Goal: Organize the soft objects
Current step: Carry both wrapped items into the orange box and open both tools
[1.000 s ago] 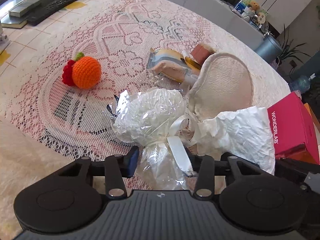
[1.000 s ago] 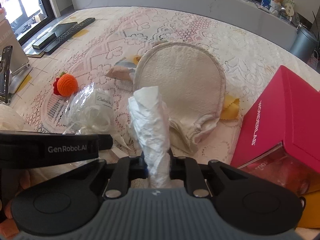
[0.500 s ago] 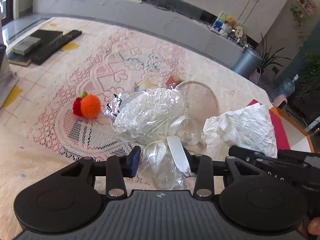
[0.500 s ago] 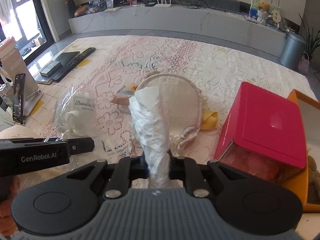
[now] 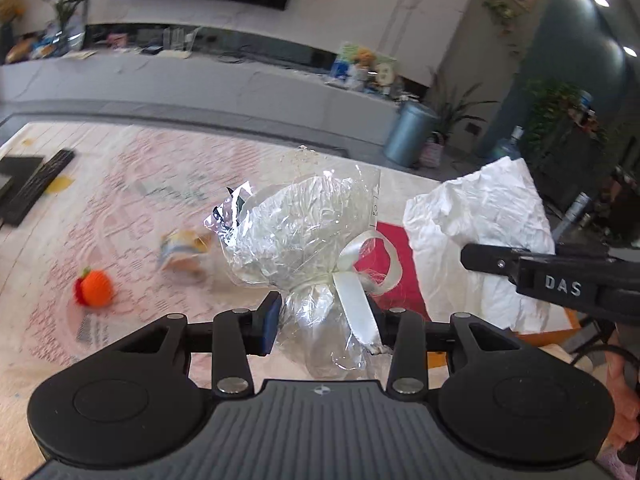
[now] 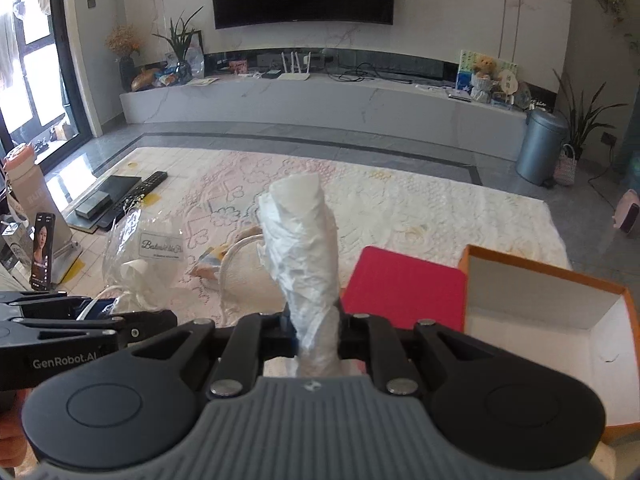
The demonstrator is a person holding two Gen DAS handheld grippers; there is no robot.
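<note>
Tissue wad: crumpled white paper [image 6: 301, 256], long axis running straight up out of the right gripper [image 6: 311, 330], jaws pinched tight on its lower end.
Cellophane bundle: clear wrap with a white ribbon [image 5: 308, 236], neck squeezed in the left gripper [image 5: 322, 320], jaws closed on it just below the bow, bulk sticking forward and up.
Landmark: orange box [image 6: 552, 308], open top, white inside, looks empty from here.
Key relation: box sits right of the tissue wad and lower, so the right gripper is the nearer 1 of the 2; my guess is it goes in first.
Red box [image 6: 402, 292]: lies between the wad and the orange box.
Further out: orange knitted ball [image 5: 95, 289] and a snack packet [image 5: 182, 250] on the lace cloth [image 6: 400, 216], well left of the box.
</note>
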